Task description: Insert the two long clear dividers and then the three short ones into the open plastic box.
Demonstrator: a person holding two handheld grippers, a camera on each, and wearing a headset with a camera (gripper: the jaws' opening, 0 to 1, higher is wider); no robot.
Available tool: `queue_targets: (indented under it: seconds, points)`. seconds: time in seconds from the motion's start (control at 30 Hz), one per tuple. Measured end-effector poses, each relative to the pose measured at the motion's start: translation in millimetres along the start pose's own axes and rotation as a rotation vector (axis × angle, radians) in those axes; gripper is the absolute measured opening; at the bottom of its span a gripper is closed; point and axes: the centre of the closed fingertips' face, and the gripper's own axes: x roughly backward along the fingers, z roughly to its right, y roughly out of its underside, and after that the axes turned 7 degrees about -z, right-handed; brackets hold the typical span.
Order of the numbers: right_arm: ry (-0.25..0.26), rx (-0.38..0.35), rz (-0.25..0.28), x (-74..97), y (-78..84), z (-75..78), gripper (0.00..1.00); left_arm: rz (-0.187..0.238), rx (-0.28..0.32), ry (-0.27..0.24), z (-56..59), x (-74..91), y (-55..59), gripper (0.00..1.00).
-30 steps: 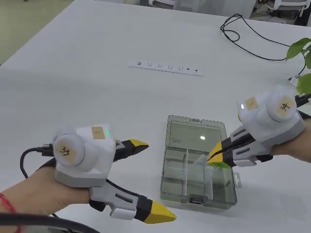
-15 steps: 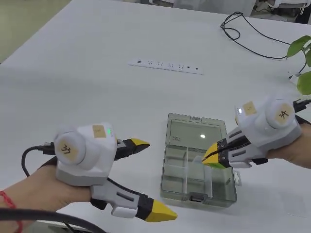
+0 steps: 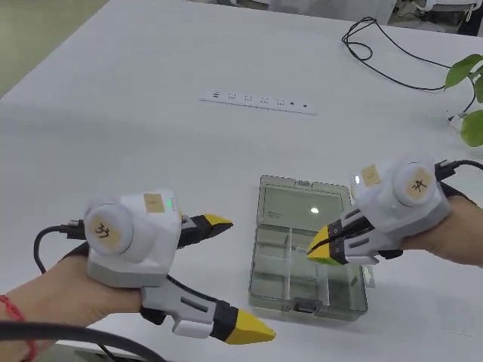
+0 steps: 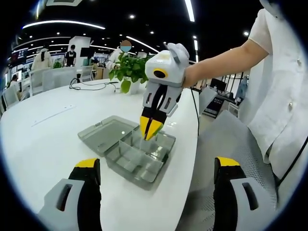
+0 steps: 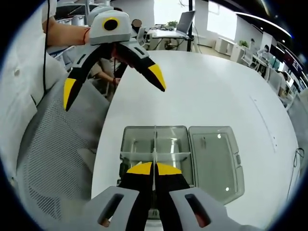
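**A:** While the left gripper [image 3: 238,277] is hanging wide open nearest me, the right gripper [image 3: 321,253] is pinching a clear divider [image 5: 155,144] edge-on over the open plastic box [image 3: 255,280]. Any tips?

**B:** I'd be keeping it upright, squaring it to the box walls and lowering both ends evenly. Left's sticker [image 3: 101,233] is reading "33", right's sticker [image 3: 417,183] is looking like an illegible scrawl.

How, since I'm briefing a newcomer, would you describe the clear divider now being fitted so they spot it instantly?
On the white workbench lies an open grey-tinted clear plastic box, lid laid flat. Over its compartments the right gripper is shut on a thin clear plastic divider. Unlike the seated dividers inside the box, it is pinched between yellow-tipped jaws.
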Motion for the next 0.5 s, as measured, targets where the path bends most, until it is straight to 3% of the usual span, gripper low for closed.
queue_targets:
  seconds: [0.5]
  points:
    - [-0.004, 0.019, -0.091, -22.4, 12.8, -0.6, 0.03, 0.0, 0.006, -0.001, -0.5, 0.8, 0.7, 1.0]
